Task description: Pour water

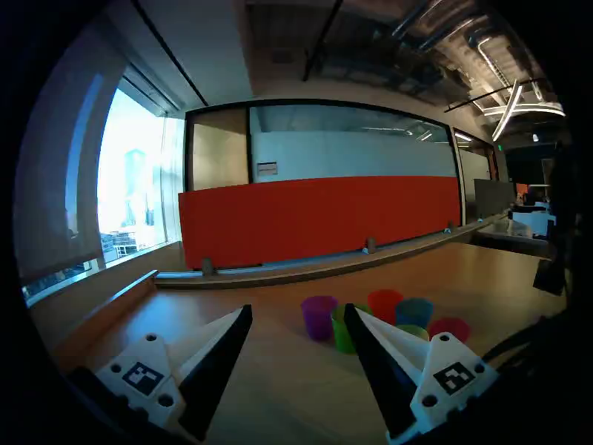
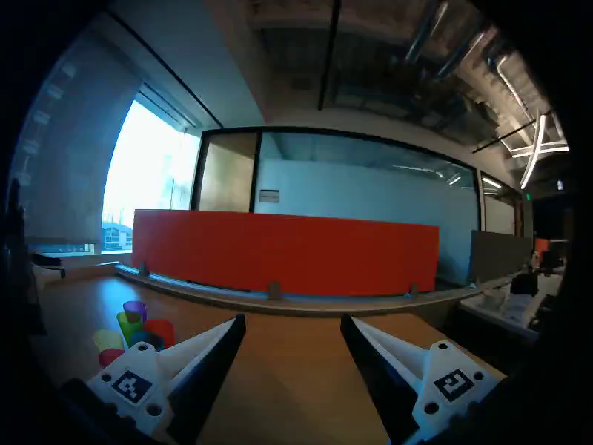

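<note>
My left gripper (image 1: pixel 298 311) is spread wide and holds nothing, and my right gripper (image 2: pixel 293 320) gapes empty too. Both hover over the pale wooden tabletop (image 1: pixel 289 386). The cluster of small coloured plastic cups (image 1: pixel 384 302) stands just past the left fingertips, short of the long red partition panel (image 1: pixel 319 215).

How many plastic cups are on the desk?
6, clustered on the desk: purple cup, green cup, red cup, blue cup, yellow-green cup, pink cup. The fingers overlap the cluster, so another may be hidden.
</note>
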Demonstrator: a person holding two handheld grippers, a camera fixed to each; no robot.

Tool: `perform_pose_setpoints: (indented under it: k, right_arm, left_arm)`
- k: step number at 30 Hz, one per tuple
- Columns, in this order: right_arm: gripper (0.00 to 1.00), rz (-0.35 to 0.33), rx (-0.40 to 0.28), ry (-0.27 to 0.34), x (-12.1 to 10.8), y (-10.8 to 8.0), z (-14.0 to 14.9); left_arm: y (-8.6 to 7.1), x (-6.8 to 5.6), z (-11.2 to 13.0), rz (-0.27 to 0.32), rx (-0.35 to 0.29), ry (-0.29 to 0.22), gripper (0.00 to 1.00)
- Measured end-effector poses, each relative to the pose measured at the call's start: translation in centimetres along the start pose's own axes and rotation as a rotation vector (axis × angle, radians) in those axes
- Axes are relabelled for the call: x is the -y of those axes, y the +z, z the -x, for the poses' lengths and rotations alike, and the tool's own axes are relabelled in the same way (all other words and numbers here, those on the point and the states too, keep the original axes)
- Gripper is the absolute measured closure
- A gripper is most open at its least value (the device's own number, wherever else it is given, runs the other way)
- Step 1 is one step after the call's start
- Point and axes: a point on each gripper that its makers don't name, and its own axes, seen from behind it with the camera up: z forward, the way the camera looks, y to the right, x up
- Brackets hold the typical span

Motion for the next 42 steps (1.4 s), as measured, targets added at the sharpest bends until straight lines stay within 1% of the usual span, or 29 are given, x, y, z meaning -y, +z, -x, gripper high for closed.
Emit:
perform_pose_setpoints:
  k: [4,8,11,15,20,23,29,36,39,42]
  right_arm:
    - [0.01,-0.038,0.03,-0.023,1.0,0.1,0.3]
    - [0.01,-0.107,0.066,-0.045,2.6,0.1,0.8]
    - [0.01,-0.157,0.088,-0.059,3.7,0.2,0.9]
    - [0.01,-0.215,0.115,-0.083,4.9,0.3,1.1]
    - [0.0,-0.292,0.149,-0.113,6.3,0.2,1.4]
    - [0.0,-0.332,0.177,-0.123,7.0,0.2,2.0]
    - [0.0,-0.411,0.232,-0.157,8.1,0.3,3.2]
    - [0.0,-0.519,0.287,-0.192,9.9,0.3,4.2]
    - [0.0,-0.551,0.301,-0.2,10.5,0.6,4.5]
    - [0.0,-0.575,0.317,-0.208,11.0,0.9,4.9]
  left_arm:
    - [0.3,-0.6,-0.1,0.033,0.018,0.031,0.08]
    - [0.9,-1.4,0.2,0.086,0.049,0.067,0.08]
    - [1.5,-1.9,0.8,0.119,0.077,0.075,0.08]
    - [2.5,-2.0,1.4,0.147,0.111,0.064,0.08]
    - [3.7,-2.1,1.7,0.184,0.138,0.05,0.08]
    - [4.3,-2.3,1.8,0.21,0.149,0.058,0.08]
    - [5.4,-3.2,2.6,0.282,0.196,0.07,0.08]
    - [6.8,-4.6,3.4,0.359,0.247,0.116,0.08]
    - [7.4,-5.2,4.0,0.389,0.272,0.129,0.08]
    - [8.2,-5.5,4.7,0.406,0.297,0.132,0.08]
